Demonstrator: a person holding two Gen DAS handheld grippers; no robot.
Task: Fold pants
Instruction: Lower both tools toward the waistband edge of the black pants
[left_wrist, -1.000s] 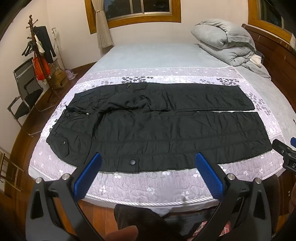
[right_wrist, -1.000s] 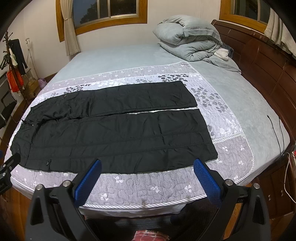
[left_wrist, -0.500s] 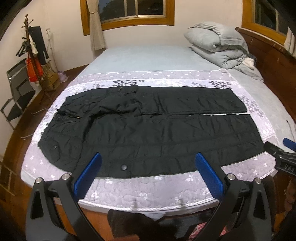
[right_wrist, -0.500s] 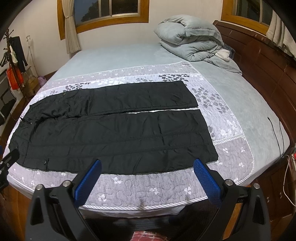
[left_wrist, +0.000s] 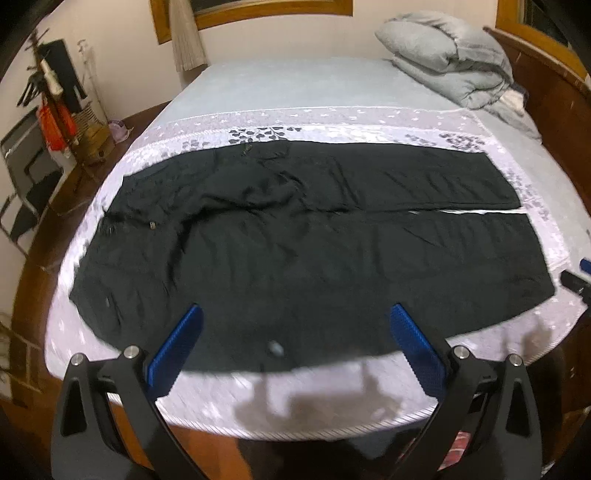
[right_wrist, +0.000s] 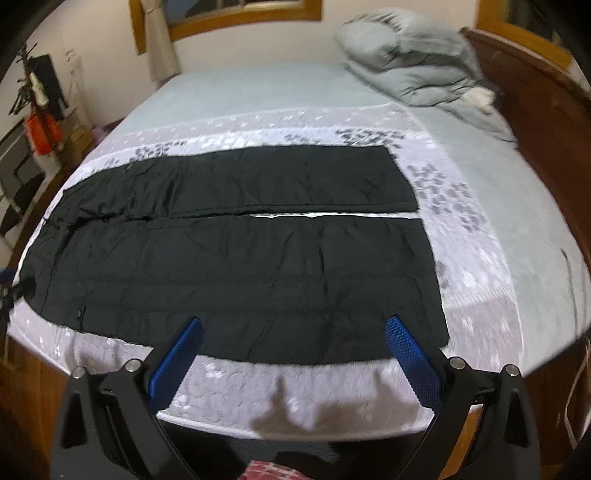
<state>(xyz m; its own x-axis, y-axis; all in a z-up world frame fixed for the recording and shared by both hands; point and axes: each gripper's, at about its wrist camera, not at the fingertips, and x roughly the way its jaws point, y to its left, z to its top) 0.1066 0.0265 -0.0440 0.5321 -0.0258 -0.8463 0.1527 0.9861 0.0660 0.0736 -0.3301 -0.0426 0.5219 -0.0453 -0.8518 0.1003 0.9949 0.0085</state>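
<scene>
Black pants (left_wrist: 314, 240) laid flat and unfolded across the bed (left_wrist: 295, 88), on the floral quilted cover (left_wrist: 332, 122), parallel to the near edge. Waistband toward the left edge, leg hems toward the right edge. Two legs side by side, separated by a narrow gap at the hem end. Fabric creased around the waist and crotch. Snap button (left_wrist: 276, 347) visible at the near hem line.

Left gripper (left_wrist: 295, 345) held above the near edge of the bed, blue fingers (left_wrist: 173, 347) spread wide apart, clamping nothing, over the waist half of the pants. Right gripper (right_wrist: 293, 354) likewise spread wide, empty, over the leg half of the pants (right_wrist: 240, 258).

Grey folded duvet (left_wrist: 450, 59) at the far right corner, against the wooden headboard (left_wrist: 554, 103). Coat rack (left_wrist: 51, 88) and folding chair (left_wrist: 26, 162) beyond the left edge. Moderate motion blur in both views.
</scene>
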